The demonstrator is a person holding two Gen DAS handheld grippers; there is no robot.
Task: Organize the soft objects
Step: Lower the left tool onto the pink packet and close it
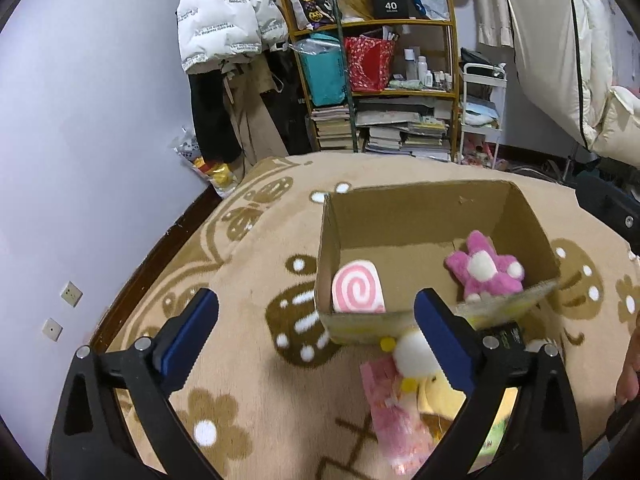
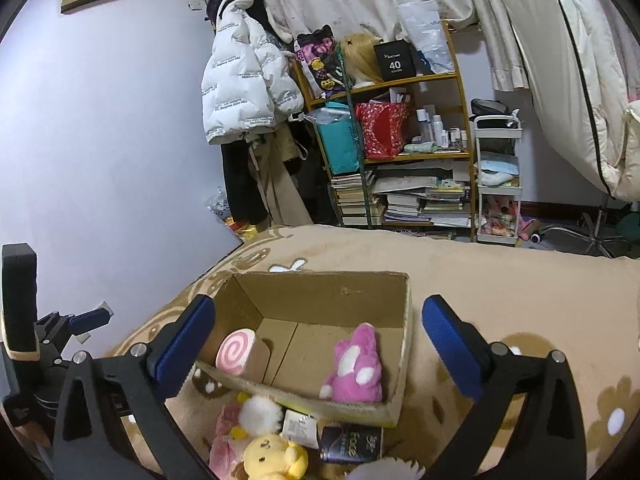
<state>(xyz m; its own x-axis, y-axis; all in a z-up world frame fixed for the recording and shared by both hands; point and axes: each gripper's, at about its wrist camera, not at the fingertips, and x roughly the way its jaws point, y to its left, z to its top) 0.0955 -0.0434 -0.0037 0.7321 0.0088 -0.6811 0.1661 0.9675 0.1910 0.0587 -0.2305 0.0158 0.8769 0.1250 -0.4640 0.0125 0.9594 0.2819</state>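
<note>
An open cardboard box (image 1: 420,204) (image 2: 320,288) sits on a beige patterned blanket. Inside lie a pink swirl roll plush (image 1: 358,288) (image 2: 236,350) and a pink-and-white plush (image 1: 482,266) (image 2: 356,364). In front of the box lie a yellow plush (image 2: 272,458) (image 1: 436,394), a white pompom (image 2: 260,414) (image 1: 414,354) and a pink packet (image 1: 396,412). My left gripper (image 1: 316,340) is open and empty, hovering before the box's near wall. My right gripper (image 2: 318,344) is open and empty above the box.
A dark small box (image 2: 350,446) lies by the yellow plush. The blanket (image 1: 248,320) spreads to the left and right. The wall (image 1: 80,120) is at left. A cluttered shelf (image 1: 380,92), hanging coats and a white cart (image 2: 498,184) stand behind.
</note>
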